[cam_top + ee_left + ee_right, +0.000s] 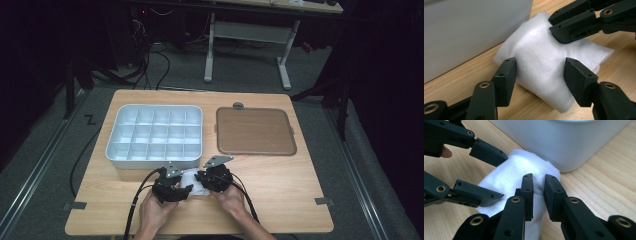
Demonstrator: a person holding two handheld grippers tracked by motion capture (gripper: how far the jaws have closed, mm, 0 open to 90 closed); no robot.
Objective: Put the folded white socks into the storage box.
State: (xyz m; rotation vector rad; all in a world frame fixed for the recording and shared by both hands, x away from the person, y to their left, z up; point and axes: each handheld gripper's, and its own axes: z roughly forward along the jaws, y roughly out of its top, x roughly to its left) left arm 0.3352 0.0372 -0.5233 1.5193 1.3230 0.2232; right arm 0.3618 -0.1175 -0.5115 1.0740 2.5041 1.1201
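Observation:
A folded white cloth lies on the wooden table just in front of the white compartment tray. My left gripper comes at it from the left. In the left gripper view its two jaws stand wide, one on each side of the cloth, with the pads against it. My right gripper comes from the right. In the right gripper view its jaws are nearly together and pinch a ridge of the cloth. The two grippers face each other, close together, over the cloth.
The tray's wall stands right behind the cloth. A flat brown board with a grey rim lies to the right of the tray. Bare wood runs along the table's front and right side. Two tape marks sit near the front corners.

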